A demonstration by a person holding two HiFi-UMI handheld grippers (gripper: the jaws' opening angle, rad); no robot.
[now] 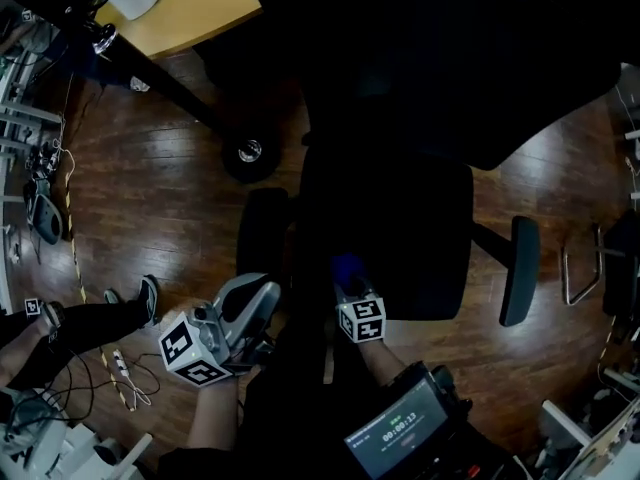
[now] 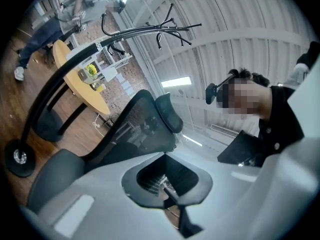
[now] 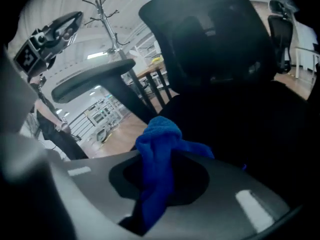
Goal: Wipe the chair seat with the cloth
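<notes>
Cloth [image 3: 160, 139] clamped in right tool [image 3: 152, 194]

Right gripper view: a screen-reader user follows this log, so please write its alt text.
A blue cloth is clamped in the right gripper and bunches up above its jaws, close in front of a black office chair. A coat stand shows behind, at upper left.

- Head view: from above, looking steeply down onto the chair seat [image 1: 390, 228] at centre, tabletop [image 1: 190, 8] at 11 o'clock.
- Left gripper view: low beside the chair [image 2: 145, 126], tilted up at it and the ceiling [image 2: 240, 44]; same tabletop at 10 o'clock.
- Right gripper view: close to the chair seat, facing the backrest [image 3: 215, 39] at 1 o'clock, cloth [image 3: 157, 169] right before the lens.
</notes>
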